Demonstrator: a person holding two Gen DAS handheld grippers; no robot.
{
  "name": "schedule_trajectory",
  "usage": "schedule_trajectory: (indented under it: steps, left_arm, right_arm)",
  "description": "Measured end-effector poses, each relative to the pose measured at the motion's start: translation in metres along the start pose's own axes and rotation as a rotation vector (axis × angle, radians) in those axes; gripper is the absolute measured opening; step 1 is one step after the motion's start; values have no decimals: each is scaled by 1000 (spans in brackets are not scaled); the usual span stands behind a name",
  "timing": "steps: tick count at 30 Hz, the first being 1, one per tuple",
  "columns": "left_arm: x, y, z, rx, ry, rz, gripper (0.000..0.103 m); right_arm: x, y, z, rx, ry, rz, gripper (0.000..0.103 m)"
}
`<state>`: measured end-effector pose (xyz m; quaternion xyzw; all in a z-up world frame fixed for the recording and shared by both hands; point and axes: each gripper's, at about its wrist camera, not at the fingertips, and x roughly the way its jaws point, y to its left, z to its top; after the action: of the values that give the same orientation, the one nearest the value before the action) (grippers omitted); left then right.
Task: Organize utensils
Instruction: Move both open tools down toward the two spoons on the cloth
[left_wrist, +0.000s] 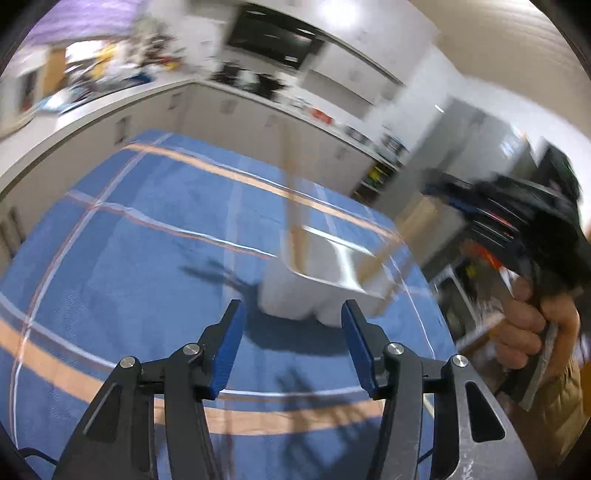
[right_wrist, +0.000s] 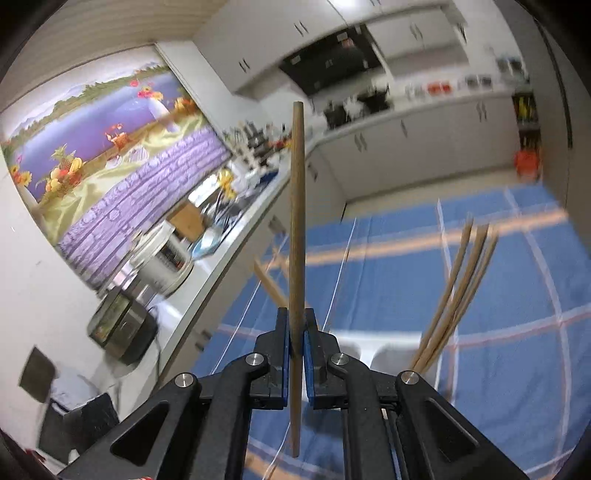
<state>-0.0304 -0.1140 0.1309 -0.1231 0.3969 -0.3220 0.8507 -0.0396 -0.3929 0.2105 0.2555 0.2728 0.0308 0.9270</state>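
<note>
My right gripper (right_wrist: 295, 332) is shut on a brown wooden chopstick (right_wrist: 297, 206) that stands upright between its blue pads. Several more chopsticks (right_wrist: 454, 291) lean in a white holder (right_wrist: 384, 356) just ahead and to the right. In the left wrist view the white holder (left_wrist: 314, 284) sits on the blue checked tablecloth (left_wrist: 147, 236), with blurred chopsticks (left_wrist: 295, 206) in it. My left gripper (left_wrist: 291, 332) is open and empty, just short of the holder. The right gripper (left_wrist: 517, 221) shows there at the right, held in a hand.
A kitchen counter (right_wrist: 229, 236) with a rice cooker (right_wrist: 162, 262), a microwave (right_wrist: 118, 328) and clutter runs along the left. White cabinets (right_wrist: 424, 147) stand beyond the table. The table edge drops off at the right in the left wrist view (left_wrist: 436, 295).
</note>
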Motion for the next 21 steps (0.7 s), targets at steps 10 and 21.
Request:
schedule_trajectory:
  steps: [10,21]
  left_arm:
    - [-5,60,-3,-107,-27,232,53]
    - [-9,59,-9,-90,-18,285,53]
  right_arm:
    - [42,22,28,-155,-115,-201,7]
    - [76,-2,-5,-128,41,-187,29]
